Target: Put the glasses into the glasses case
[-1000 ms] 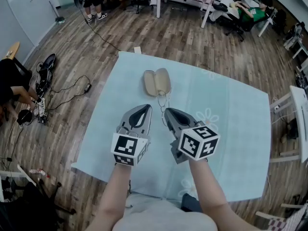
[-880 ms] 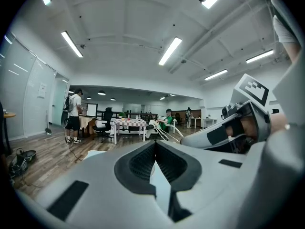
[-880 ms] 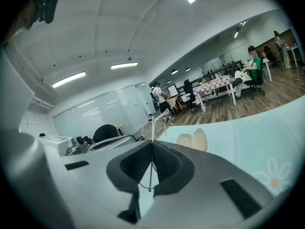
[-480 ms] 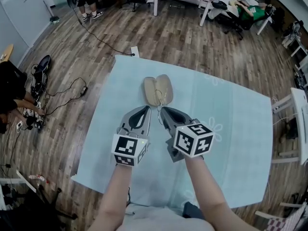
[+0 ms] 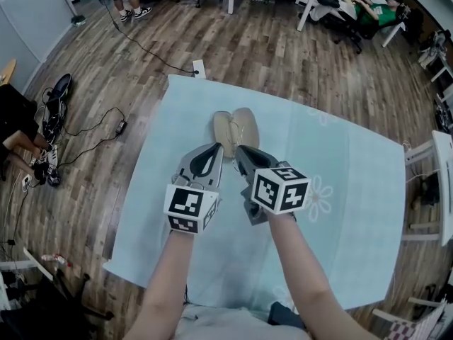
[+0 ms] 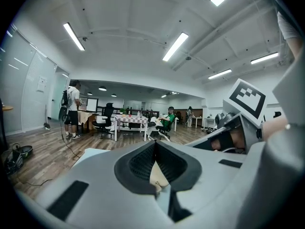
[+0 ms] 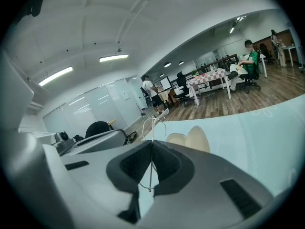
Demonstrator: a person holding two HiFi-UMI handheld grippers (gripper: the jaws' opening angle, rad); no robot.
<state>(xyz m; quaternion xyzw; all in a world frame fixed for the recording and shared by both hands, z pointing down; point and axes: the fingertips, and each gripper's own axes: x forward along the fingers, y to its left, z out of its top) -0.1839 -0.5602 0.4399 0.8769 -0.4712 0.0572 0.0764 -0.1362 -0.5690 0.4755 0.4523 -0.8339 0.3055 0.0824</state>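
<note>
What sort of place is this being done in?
Probably an open-plan office or lab: ceiling strip lights, office chairs round a checked-cloth table, and cables trailing over the wooden floor.

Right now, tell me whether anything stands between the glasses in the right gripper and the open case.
Nothing visible does. The right gripper is shut on the glasses, just short of the open glasses case, which looks empty on the tablecloth. The left gripper is alongside, left of that path.
</note>
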